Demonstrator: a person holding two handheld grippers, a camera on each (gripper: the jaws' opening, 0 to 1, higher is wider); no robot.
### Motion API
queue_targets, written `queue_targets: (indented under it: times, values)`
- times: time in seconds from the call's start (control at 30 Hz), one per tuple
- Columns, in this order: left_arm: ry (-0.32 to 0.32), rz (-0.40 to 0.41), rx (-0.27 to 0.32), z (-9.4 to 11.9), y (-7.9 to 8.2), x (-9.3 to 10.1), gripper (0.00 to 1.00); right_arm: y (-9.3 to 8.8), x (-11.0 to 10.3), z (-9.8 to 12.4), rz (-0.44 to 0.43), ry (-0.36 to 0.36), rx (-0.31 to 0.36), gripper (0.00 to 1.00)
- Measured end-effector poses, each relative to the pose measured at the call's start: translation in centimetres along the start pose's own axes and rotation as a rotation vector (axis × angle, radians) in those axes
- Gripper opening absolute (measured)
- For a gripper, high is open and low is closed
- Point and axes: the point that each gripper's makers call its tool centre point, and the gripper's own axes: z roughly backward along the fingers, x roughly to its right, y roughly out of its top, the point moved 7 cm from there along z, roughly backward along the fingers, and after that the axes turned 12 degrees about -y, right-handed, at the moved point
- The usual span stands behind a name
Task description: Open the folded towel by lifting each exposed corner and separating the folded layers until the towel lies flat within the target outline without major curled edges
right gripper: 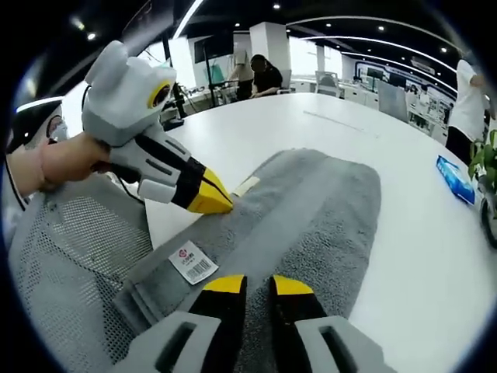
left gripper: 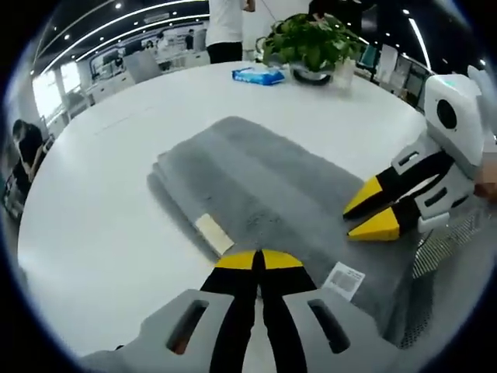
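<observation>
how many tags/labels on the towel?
2. A cream cloth label sits at the folded edge of the grey towel; a white barcode tag lies at its near corner. Folds may hide others.

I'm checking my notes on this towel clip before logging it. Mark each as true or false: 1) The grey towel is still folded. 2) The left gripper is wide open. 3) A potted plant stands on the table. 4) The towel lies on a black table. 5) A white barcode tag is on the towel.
1) True: the grey towel shows stacked folded layers.
2) False: the left gripper has its jaws together, at the towel's edge.
3) True: the potted plant stands at the far side of the table.
4) False: the table is white.
5) True: the barcode tag lies near the towel's edge.
</observation>
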Motion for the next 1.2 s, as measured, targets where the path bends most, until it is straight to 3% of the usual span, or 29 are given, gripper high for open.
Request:
queue_targets:
  times: [0.17,0.23,0.3,0.67,0.9,1.2]
  values:
    - [0.068,0.011,0.073,0.5,0.6,-1.2,0.05,-0.2,0.1,-0.2,-0.002,0.0,-0.011,0.08]
    - [0.046,0.125,0.085,0.5,0.2,-1.4,0.07,-0.2,0.0,-0.1,-0.002,-0.002,-0.011,0.08]
    - [0.026,0.209,0.054,0.2,-0.8,-1.7,0.11,-0.2,0.0,-0.1,-0.002,-0.001,-0.014,0.08]
    - [0.013,0.231,0.054,0.1,-1.2,-1.6,0.09,-0.4,-0.4,-0.3,0.001,0.02,-0.026,0.08]
    - [0.032,0.18,0.058,0.4,-0.8,-1.5,0.03,-0.4,-0.5,-0.4,-0.005,0.024,-0.029,0.08]
    - [-0.001,0.09,0.105,0.5,0.5,-0.6,0.02,-0.3,-0.4,-0.5,-0.029,0.026,-0.026,0.07]
